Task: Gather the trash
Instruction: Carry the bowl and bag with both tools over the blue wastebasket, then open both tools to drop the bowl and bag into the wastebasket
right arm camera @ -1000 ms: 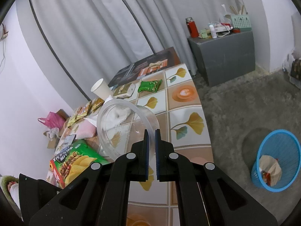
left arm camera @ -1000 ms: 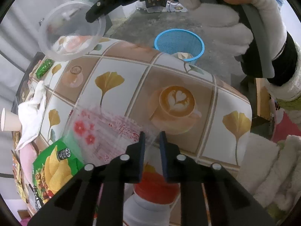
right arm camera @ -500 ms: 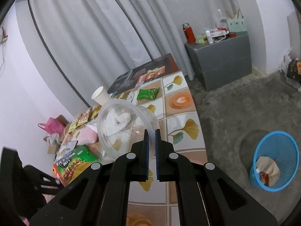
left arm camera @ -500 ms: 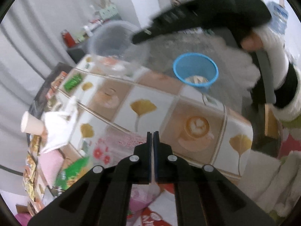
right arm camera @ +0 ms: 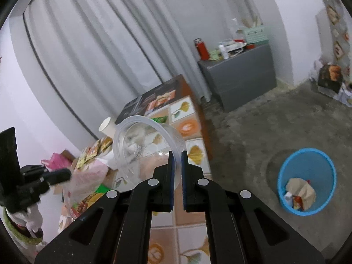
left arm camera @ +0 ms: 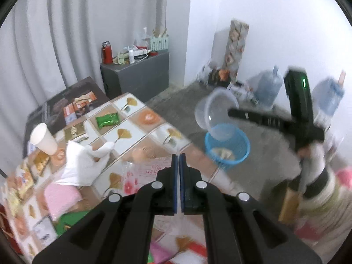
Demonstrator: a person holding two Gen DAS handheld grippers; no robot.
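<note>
Now, step in hand: carry two pieces of trash to the blue bin on the floor.
Right tool: closed on the rim of a clear plastic tub, held tilted in the air between the surface and the bin.
Left tool: fully closed on a thin clear wrapper with red print, which hangs below it, over the surface edge.
Bin: already holds paper scraps; stands well apart from the surface.
Doing it well: likely bring the tub right over the bin mouth before opening. The wrapper is light and may drift, so lower it close first.
Risk: tub could bounce off the bin rim.
</note>
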